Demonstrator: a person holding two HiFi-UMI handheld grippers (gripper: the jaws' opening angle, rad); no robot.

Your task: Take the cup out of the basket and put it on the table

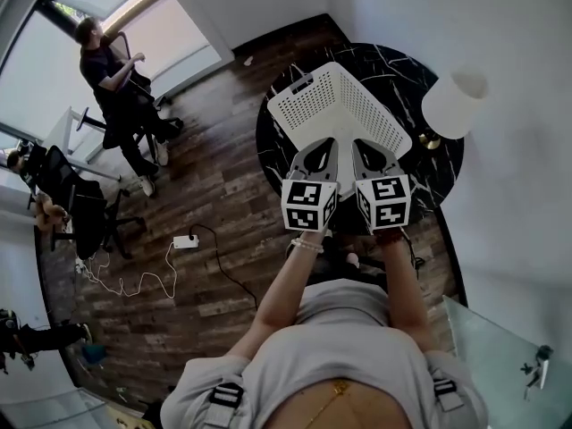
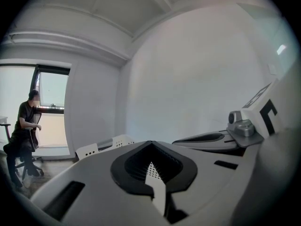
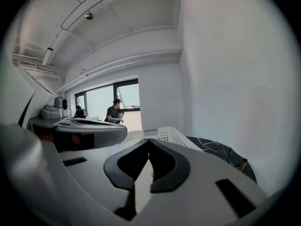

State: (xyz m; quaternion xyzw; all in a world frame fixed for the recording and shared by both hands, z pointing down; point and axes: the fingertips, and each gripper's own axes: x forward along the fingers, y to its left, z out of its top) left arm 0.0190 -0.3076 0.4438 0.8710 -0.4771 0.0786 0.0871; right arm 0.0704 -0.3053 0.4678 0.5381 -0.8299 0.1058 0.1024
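A white perforated basket (image 1: 340, 105) stands on a round black marble table (image 1: 407, 70). No cup shows in any view. I hold both grippers side by side over the basket's near edge, tilted upward. My left gripper (image 1: 323, 146) has its jaws together with nothing between them, and its own view (image 2: 150, 145) looks at the wall over the basket's rim (image 2: 106, 147). My right gripper (image 1: 365, 147) is shut and empty too. The right gripper view (image 3: 149, 142) catches the basket's rim (image 3: 164, 134) and a piece of the table (image 3: 221, 154).
A lamp with a white shade (image 1: 454, 104) stands at the table's right edge. A person (image 1: 116, 88) stands by the window at the far left, near office chairs. A power strip (image 1: 186, 240) and cable lie on the wooden floor. A glass surface (image 1: 509, 356) is at lower right.
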